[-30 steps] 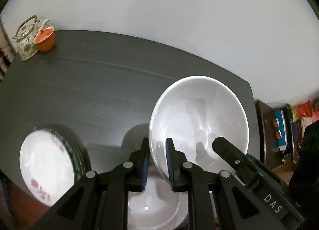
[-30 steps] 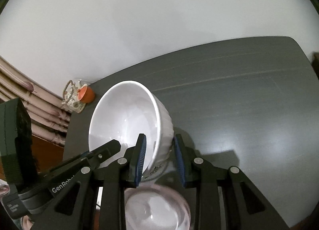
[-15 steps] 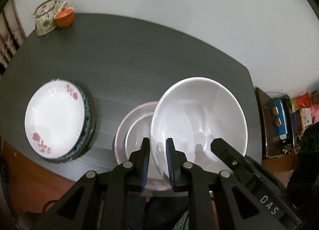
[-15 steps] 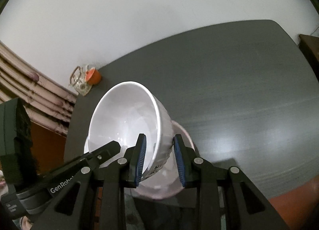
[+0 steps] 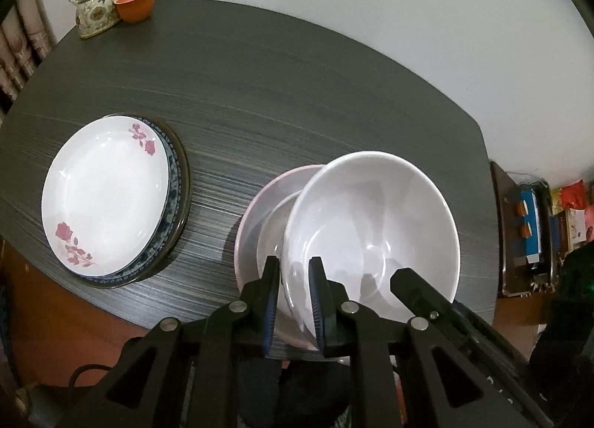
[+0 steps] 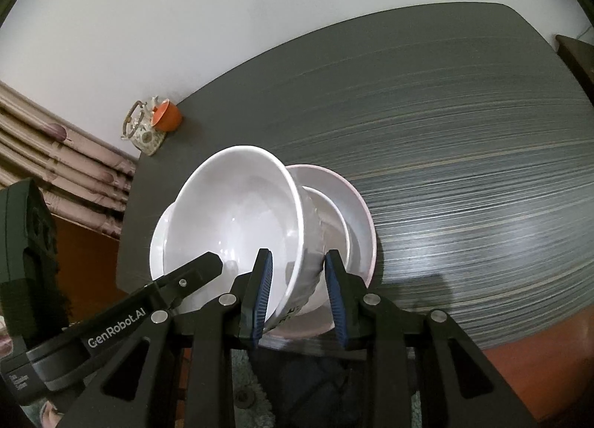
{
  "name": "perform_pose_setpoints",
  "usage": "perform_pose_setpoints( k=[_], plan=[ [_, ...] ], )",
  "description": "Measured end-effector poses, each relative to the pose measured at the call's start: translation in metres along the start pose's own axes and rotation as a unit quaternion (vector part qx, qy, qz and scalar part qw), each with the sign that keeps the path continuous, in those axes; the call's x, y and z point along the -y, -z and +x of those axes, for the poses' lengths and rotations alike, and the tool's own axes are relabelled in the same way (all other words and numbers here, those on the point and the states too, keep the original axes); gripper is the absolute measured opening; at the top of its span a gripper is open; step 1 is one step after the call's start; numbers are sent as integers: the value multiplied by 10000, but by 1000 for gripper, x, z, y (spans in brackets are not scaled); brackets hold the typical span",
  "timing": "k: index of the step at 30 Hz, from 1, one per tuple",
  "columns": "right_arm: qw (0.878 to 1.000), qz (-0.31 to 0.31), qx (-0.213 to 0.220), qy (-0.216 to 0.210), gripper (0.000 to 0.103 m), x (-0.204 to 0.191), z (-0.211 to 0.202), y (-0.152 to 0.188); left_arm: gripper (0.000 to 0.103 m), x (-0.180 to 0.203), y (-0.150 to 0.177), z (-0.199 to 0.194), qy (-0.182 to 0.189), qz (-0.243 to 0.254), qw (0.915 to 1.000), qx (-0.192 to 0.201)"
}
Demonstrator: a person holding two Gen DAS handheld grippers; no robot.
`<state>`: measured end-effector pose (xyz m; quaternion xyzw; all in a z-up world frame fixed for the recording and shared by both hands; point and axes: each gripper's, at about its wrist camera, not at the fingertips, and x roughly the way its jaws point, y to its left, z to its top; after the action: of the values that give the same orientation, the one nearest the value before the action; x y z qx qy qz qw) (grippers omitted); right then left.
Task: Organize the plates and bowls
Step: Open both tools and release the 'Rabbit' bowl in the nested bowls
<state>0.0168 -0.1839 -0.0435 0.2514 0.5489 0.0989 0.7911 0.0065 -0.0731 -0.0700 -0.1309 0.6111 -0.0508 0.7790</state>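
Note:
A large white bowl (image 5: 375, 227) is held by both grippers above a pale pink bowl (image 5: 260, 220) that sits on the dark table (image 5: 297, 94). My left gripper (image 5: 295, 301) is shut on the white bowl's near rim, one finger inside and one outside. My right gripper (image 6: 299, 294) is shut on the white bowl (image 6: 237, 220) at its opposite rim. The pink bowl (image 6: 352, 212) shows under it in the right wrist view. A stack of plates (image 5: 111, 198), topped by a white plate with red flowers, lies to the left.
A floral teapot (image 5: 98, 3) and an orange cup (image 5: 135, 6) stand at the table's far left corner; the teapot (image 6: 143, 127) also shows in the right wrist view. The table's front edge is close below the bowls. Shelves with packages (image 5: 534, 227) stand to the right.
Both grippers have lifted and pulled back with the white bowl. The pink bowl and the plate stack have come into fuller view below it.

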Motion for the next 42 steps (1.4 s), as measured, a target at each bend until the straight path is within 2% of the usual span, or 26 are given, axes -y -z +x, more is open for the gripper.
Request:
perform_pose_setpoints(
  k=[5, 20, 27, 39, 42],
  plan=[
    [9999, 27, -97, 71, 29, 6, 8, 1, 16, 1, 1, 17, -91, -50, 9998, -185],
    [9990, 144, -393, 130, 29, 15, 31, 0, 16, 5, -5, 30, -236, 19, 9993, -275],
    [9989, 108, -394, 212, 30, 15, 32, -2, 16, 8, -5, 34, -240, 83, 9992, -304],
    [9991, 64, -355, 218, 38, 11, 32, 4, 18, 3, -8, 30, -201, 90, 9996, -150],
    [9991, 68, -361, 208, 40, 12, 32, 5, 25, 1, -8, 27, -277, 145, 9995, -44]
  ],
)
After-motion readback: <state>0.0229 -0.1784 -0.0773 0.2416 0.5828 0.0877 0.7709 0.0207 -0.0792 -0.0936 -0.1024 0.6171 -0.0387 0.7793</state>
